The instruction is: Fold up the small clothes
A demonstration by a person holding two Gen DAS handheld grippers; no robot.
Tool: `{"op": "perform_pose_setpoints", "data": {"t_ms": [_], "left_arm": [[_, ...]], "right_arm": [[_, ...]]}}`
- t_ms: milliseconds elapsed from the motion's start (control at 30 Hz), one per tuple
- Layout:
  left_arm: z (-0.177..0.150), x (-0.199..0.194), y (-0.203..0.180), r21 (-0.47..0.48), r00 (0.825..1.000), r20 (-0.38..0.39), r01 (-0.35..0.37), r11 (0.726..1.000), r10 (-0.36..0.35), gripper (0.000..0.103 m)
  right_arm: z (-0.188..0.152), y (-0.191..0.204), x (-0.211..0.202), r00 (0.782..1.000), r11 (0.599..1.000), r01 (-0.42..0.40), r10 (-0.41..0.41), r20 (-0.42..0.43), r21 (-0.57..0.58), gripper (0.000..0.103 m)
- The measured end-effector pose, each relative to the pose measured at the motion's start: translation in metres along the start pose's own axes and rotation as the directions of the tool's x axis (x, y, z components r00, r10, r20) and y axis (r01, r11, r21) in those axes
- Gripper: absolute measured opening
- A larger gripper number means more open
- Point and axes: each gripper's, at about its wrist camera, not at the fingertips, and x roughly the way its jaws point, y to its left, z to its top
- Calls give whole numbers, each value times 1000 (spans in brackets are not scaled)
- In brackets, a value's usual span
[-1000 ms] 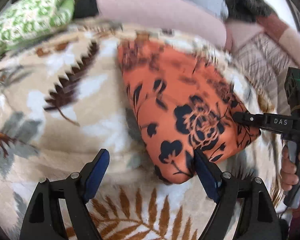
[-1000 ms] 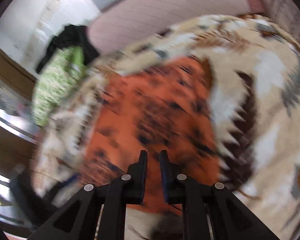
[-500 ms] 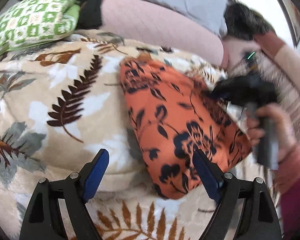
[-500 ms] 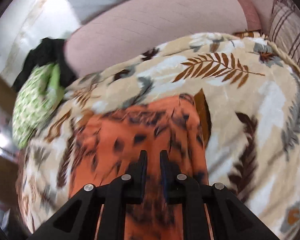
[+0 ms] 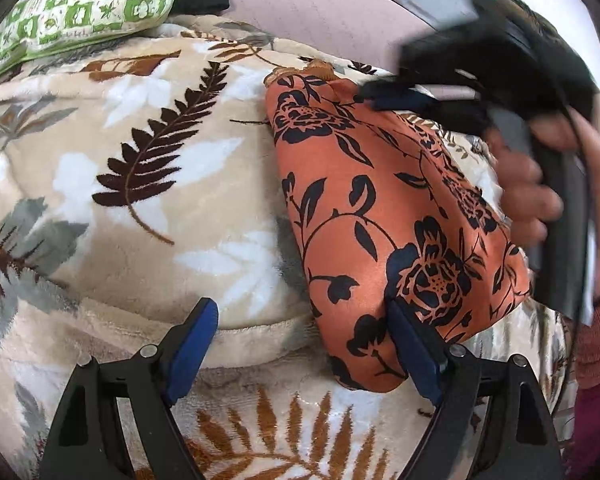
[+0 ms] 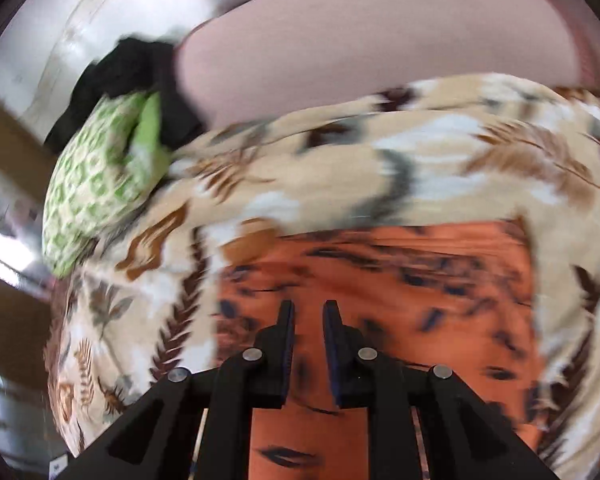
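Left tool hangs spread wide and empty, tilted downward, with the orange floral garment at its one o'clock, long axis running toward eleven on the leaf-print blanket. Right tool, fingers nearly together around nothing, hovers over the garment's far end at one o'clock.
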Motion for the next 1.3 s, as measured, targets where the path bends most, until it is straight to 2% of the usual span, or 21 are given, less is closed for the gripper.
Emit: {"op": "perform_pose_setpoints", "data": {"t_ms": [100, 200, 233, 300, 400, 433, 500, 567, 667, 767, 833, 933, 1000, 1067, 1133, 1233, 1300], "left_arm": [[-4, 0, -2, 31, 1000, -15, -14, 999, 14, 88], [-5, 0, -2, 42, 999, -35, -7, 999, 9, 88], [-4, 0, -1, 40, 999, -40, 1, 999, 1, 88], [-2, -2, 0, 41, 999, -41, 10, 999, -9, 88], [4, -8, 2, 41, 1000, -20, 14, 999, -13, 87], [6, -12, 2, 33, 1000, -6, 15, 999, -15, 87], [7, -20, 4, 21, 999, 27, 17, 1000, -17, 87], [7, -23, 5, 23, 999, 39, 3, 1000, -4, 87], [-2, -12, -2, 80, 998, -9, -54, 995, 55, 88], [-4, -8, -4, 87, 998, -24, -57, 995, 59, 88], [-2, -9, -3, 72, 999, -22, -46, 996, 47, 87], [3, -21, 2, 38, 999, 43, -31, 999, 30, 87], [6, -32, 0, 36, 995, 102, -26, 999, 22, 87], [8, -33, -3, 31, 993, 121, -5, 1000, 1, 87], [8, -27, -7, 39, 995, 103, -5, 999, 1, 87], [1, 2, -15, 78, 999, -11, -50, 996, 51, 88], [0, 5, -15, 51, 999, -10, -35, 998, 35, 88]], "right_arm": [[1, 22, 29, 999, 998, 27, -28, -32, -52, 17], [2, 23, 66, 993, 994, 71, -78, -87, -80, 18], [3, 21, 68, 995, 995, 55, -62, -78, -86, 17], [5, 18, 62, 996, 995, 26, -34, -85, -92, 17], [1, 10, 28, 998, 997, -23, 19, -61, -74, 17], [-5, 6, 11, 997, 996, -61, 57, -53, -70, 17], [-18, 2, -9, 996, 994, -81, 77, -55, -70, 18], [-40, 0, -33, 996, 992, -83, 80, -39, -99, 18], [-68, -6, -45, 997, 992, -75, 71, -41, -99, 18], [-95, -24, -32, 996, 996, -40, 34, -82, -74, 16], [-108, -35, -31, 997, 996, -73, 71, -39, -52, 16], [-113, -43, -47, 993, 993, -114, 114, -4, 7, 16], [-118, -48, -63, 993, 994, -110, 109, 49, 9, 16], [-123, -58, -80, 990, 994, -106, 103, 101, 22, 16], [-131, -74, -88, 986, 990, -118, 108, 127, 73, 16], [-142, -90, -76, 992, 987, -93, 81, 93, 128, 16], [-146, -98, -68, 991, 984, -108, 96, 90, 143, 16]]}}
